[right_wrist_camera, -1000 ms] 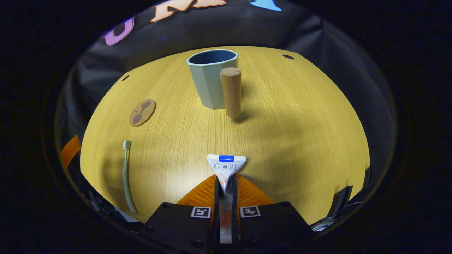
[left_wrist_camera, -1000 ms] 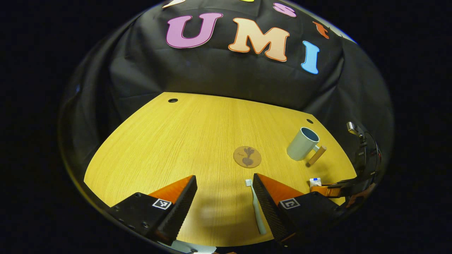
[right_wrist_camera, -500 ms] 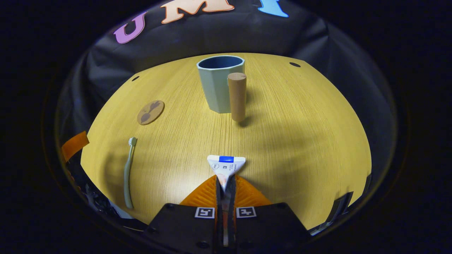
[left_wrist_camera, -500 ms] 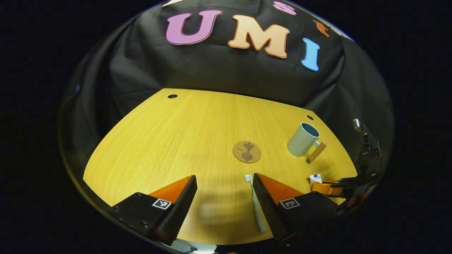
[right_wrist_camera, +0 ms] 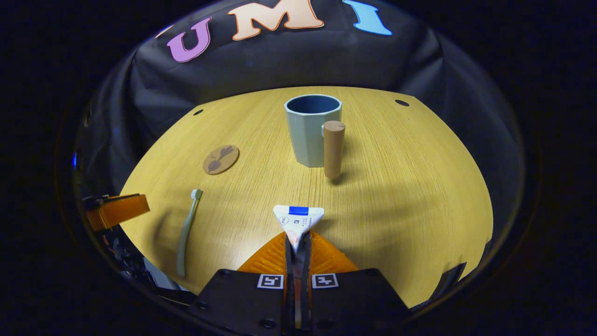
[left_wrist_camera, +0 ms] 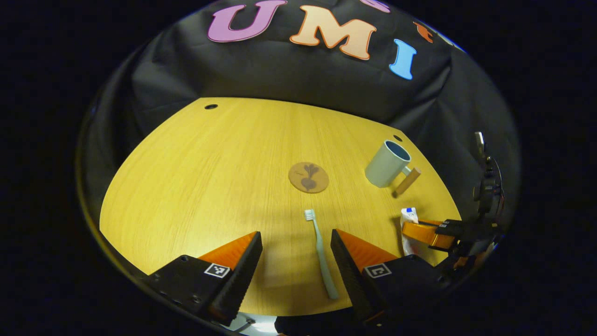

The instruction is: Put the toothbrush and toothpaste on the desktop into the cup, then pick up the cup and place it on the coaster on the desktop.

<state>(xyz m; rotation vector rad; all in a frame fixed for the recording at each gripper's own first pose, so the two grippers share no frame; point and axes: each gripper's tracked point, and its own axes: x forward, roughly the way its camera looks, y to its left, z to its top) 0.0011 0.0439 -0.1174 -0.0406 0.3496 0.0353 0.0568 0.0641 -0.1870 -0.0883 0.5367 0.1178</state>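
Wood bench (right_wrist_camera: pixel 396 196): right tool (right_wrist_camera: pixel 298 240) is pinching toothpaste (right_wrist_camera: pixel 298 219) bottom-centre, cup (right_wrist_camera: pixel 311 128) sitting upper-centre. Left tool (left_wrist_camera: pixel 295 242) is gaping wide, toothbrush (left_wrist_camera: pixel 321 254) lying btwn its fingers, coaster (left_wrist_camera: pixel 308 177) mid-frame.

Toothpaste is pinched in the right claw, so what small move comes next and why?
Probably carry the toothpaste forward and up toward the cup: the right claw is shut on it, and the cup stands open-topped straight ahead.

Recording booth: black cloth wall (left_wrist_camera: pixel 289 79) behind bare wooden desktop (left_wrist_camera: pixel 224 163).
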